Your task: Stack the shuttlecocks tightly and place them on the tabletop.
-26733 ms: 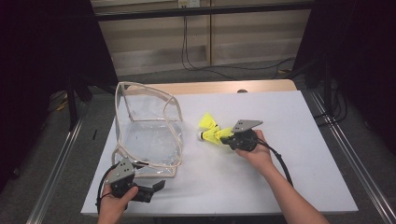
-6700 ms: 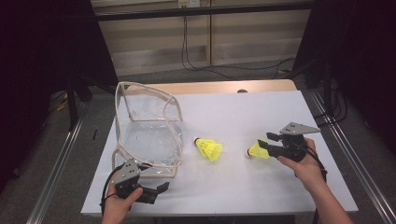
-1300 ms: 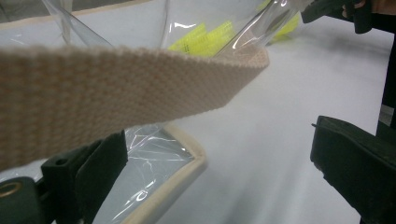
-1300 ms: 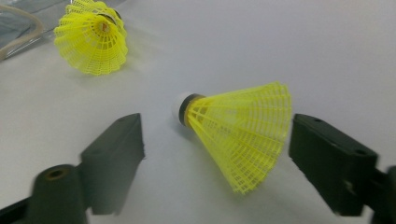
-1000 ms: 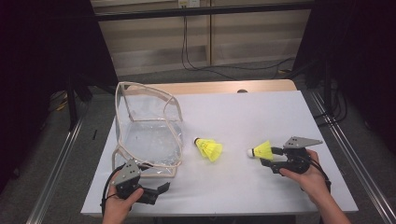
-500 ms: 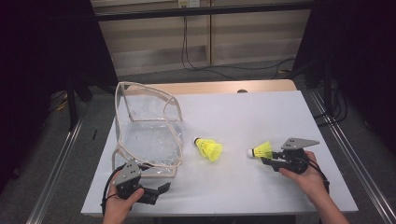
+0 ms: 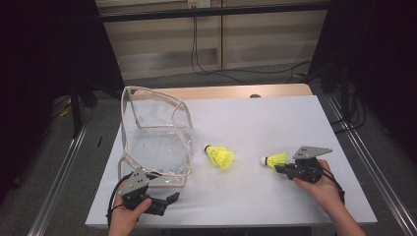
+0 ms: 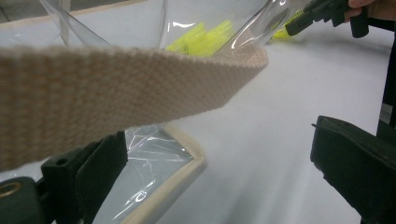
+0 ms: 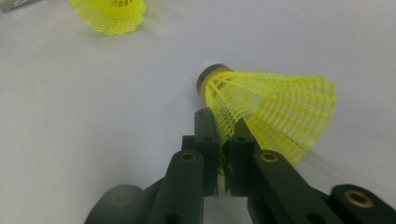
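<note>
- A white table (image 7: 275, 118) carries the scene, its bare top giving both hands room to work.
- At about 9 o'clock on the table stands a clear plastic bag (image 7: 156, 137) with beige webbing trim (image 8: 116, 79), its mouth held up and facing 3 o'clock toward the shuttlecocks, seemingly so that it can take them.
- At 7 o'clock, the left gripper (image 7: 162, 202) rests on the table at the bag's near corner, likely to steady the bag. In the left gripper view its jaws stand spread wide, with the webbing strip passing close before the camera and touching neither pad, as far as can be told.
- At 4 o'clock, the right gripper (image 7: 281, 168) lies low over the table, pointing toward 9 o'clock. Its jaws have just been closing and now pinch the edge of a yellow shuttlecock's mesh skirt; the right gripper view shows the fingers (image 9: 205, 140) pressed together on the netting.
- The gripped shuttlecock (image 7: 273, 160) lies on the table just right of centre, white cork tip pointing toward the bag, a grip at the skirt that would let it go in tip first.
- A second yellow shuttlecock (image 7: 221, 156) lies loose at the table's centre, between the bag and the gripped one, apart from both and untouched.
- Judged from this layout, the lift toward the bag has not yet begun.
</note>
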